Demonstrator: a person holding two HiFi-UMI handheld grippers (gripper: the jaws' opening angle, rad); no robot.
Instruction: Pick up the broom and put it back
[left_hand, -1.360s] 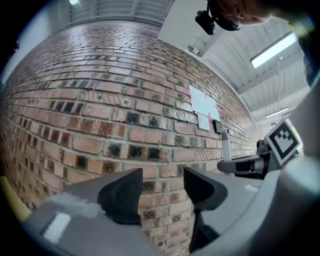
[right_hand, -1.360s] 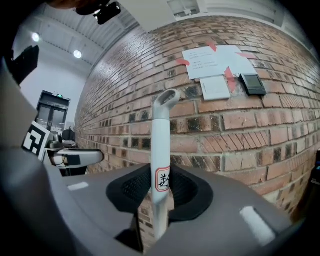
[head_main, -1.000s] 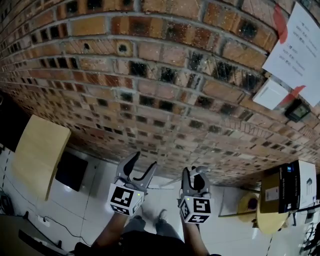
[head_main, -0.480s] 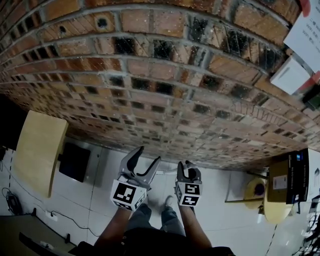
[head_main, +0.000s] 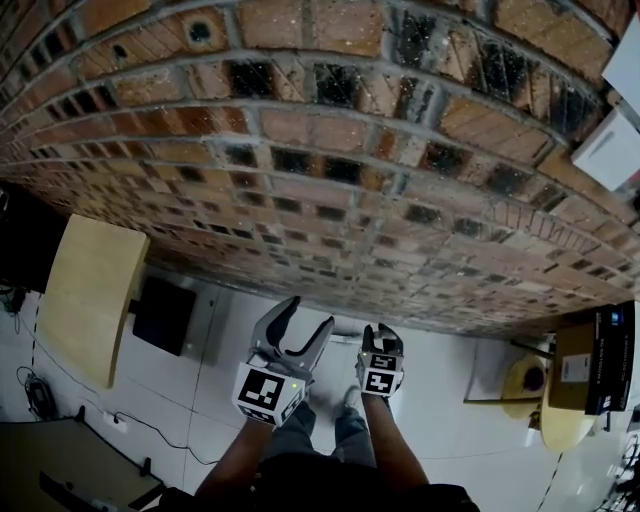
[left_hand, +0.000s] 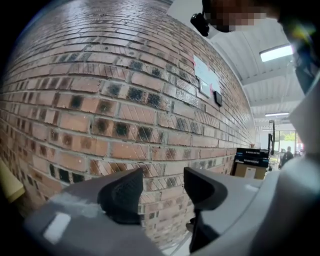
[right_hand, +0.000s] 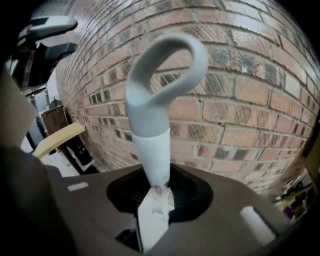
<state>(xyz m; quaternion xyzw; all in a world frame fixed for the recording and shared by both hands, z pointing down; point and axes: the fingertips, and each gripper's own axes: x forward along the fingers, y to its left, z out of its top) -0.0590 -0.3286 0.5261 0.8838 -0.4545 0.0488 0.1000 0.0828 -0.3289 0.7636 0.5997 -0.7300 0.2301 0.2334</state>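
Right gripper (right_hand: 159, 189) first: its jaws are clamped tight on the broom (right_hand: 150, 120), right around the pale shaft. The grey hanging loop at the top of the handle pokes out beyond the jaws, up against the brick wall (head_main: 330, 200). Compared with a second ago, this gripper has dropped noticeably and tipped its nose downward, and in the head view its marker cube now sits lower and smaller. My read is that the broom is being lowered to stand by the wall, so the put-back looks well under way but not finished, since the grip is still on.

Over to the left gripper (left_hand: 162, 192): a narrow gap between its pads, nothing in it, only bricks showing through. It has sunk a little too, but it has no part in the carry.

Further out, the white tiled floor (head_main: 450, 400) runs along the foot of the wall, directly below both grippers. The bristle end of the broom doesn't show in any view, so I can't say whether it has touched down.
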